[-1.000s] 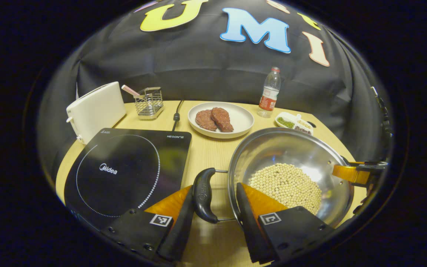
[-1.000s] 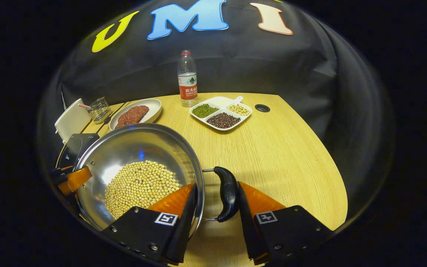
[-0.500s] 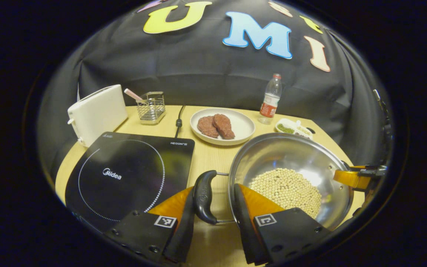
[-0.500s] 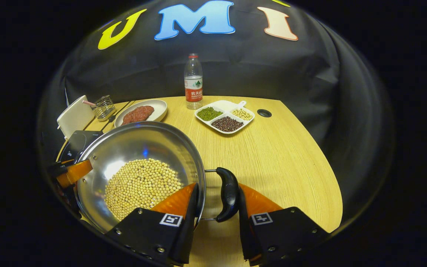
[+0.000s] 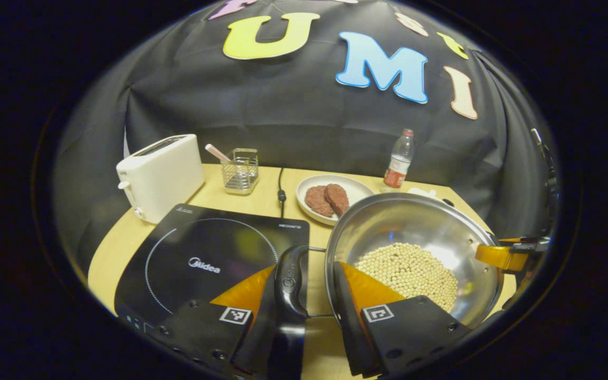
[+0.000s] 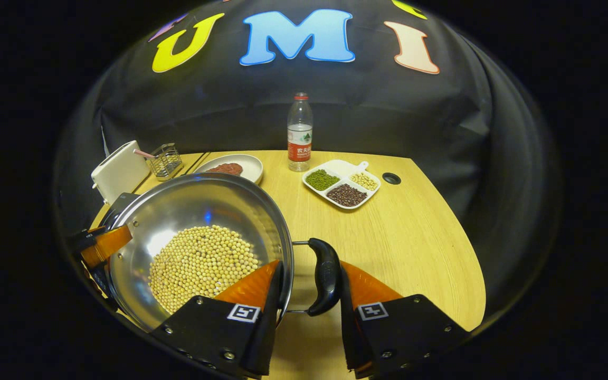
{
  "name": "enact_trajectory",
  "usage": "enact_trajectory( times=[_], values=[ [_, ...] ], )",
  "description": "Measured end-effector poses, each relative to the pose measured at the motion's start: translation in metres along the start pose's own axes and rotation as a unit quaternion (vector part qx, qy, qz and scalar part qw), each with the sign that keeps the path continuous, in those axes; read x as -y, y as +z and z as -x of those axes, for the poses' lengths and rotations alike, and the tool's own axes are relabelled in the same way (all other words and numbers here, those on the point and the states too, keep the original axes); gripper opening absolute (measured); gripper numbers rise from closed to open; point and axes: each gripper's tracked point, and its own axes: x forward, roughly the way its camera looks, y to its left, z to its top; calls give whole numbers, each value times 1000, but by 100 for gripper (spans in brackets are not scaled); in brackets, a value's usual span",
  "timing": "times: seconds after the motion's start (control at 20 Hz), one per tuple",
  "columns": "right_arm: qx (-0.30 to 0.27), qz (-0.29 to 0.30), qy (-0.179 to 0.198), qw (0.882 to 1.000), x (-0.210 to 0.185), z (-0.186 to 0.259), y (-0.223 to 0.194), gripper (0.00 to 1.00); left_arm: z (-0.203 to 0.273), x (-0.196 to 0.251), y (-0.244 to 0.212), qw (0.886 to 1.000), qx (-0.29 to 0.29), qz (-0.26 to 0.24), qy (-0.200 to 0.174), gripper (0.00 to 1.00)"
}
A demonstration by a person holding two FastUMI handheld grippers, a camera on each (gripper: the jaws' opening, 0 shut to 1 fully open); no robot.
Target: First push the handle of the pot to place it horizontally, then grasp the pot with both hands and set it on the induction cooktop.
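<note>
Two grippers: we hold the pot (image 5: 412,248) by its two black side handles, one in each gripper.
Left gripper (image 5: 304,295): our fingers stand on both sides of the left handle (image 5: 292,279). We cannot tell if both press on it.
Right gripper (image 6: 309,287): one finger sits inside the rim and one sits outside the right handle (image 6: 326,275). We cannot tell if they squeeze tight.
Pot place: it looks lifted, at 3 o'clock from the induction cooktop (image 5: 203,258) in the left gripper view.
Beans (image 6: 203,264): lots of them lie loose in the pot. If we tip it or stop too fast, we think they could roll out.
Slip: if one handle slides free, the pot could drop and bang the glass top.
Plate of meat (image 5: 330,198): at 12 o'clock, just behind the pot. We think a swing back could bump it.
Toaster (image 5: 159,174): at 10 o'clock by the cooktop, near our landing spot.
Wire basket (image 5: 239,170): behind the cooktop, out of our way.
Cord (image 5: 281,190): runs back from the cooktop.
Water bottle (image 6: 298,132): far back at 12 o'clock.
Bean tray (image 6: 342,184): at 1 o'clock, well apart.
</note>
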Motion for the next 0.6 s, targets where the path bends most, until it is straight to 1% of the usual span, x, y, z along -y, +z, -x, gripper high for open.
enact_trajectory(
  times=[0.1, 0.15, 0.2, 0.25, 0.35, 0.4, 0.6],
  values=[
    [3, 4, 6, 1000, -18, 1, 4, 53, 4, -19, 4, 1000, 3, 1, 7, 59],
    [4, 6, 8, 1000, -28, 2, 5, 53, 8, -29, 6, 1000, 6, 2, 10, 63],
    [5, 9, 11, 1000, -37, 2, 7, 53, 11, -39, 7, 1000, 7, 2, 13, 58],
    [6, 12, 13, 1000, -47, 3, 8, 53, 14, -50, 7, 1000, 7, 3, 16, 63],
    [8, 14, 19, 1000, -67, 3, 12, 53, 17, -72, 12, 1000, 9, 5, 22, 63],
    [9, 15, 22, 1000, -77, 3, 13, 53, 18, -83, 14, 1000, 11, 6, 25, 59],
    [11, 19, 28, 999, -113, 1, 18, 53, 24, -122, 19, 999, 15, 6, 35, 58]
  ],
)
